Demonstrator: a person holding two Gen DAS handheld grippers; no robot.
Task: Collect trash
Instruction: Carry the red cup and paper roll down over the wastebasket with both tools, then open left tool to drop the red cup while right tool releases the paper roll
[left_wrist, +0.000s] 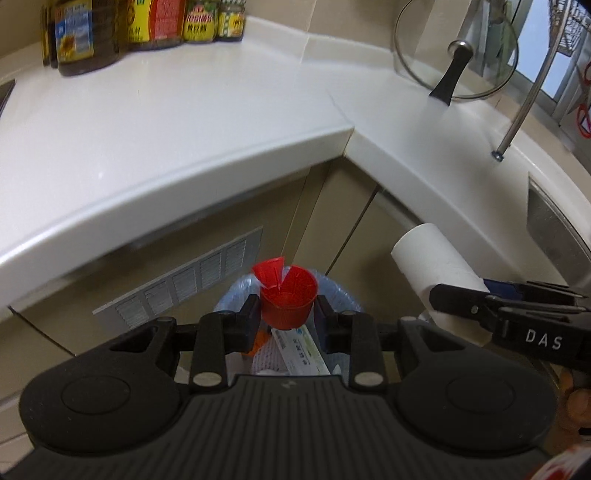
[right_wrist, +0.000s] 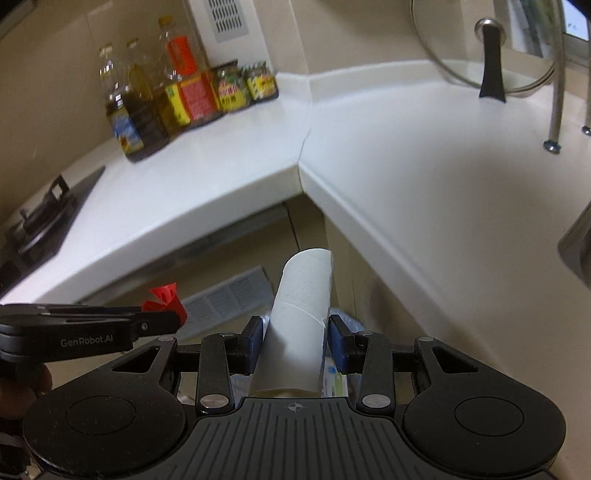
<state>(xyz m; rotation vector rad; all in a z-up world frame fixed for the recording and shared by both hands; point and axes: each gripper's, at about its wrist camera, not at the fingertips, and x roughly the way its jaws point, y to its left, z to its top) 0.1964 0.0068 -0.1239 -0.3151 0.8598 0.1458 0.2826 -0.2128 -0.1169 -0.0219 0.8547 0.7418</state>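
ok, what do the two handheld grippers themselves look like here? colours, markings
Both are matte black plastic: a ribbed base plate with two round bosses, silver pivot pins and angular linkage arms. The right gripper has blue finger pads; its side reads "DAS" in the left wrist view. The left gripper has dark pads, and "GenRobot.AI" is printed on its side. No cables or sleeves visible.
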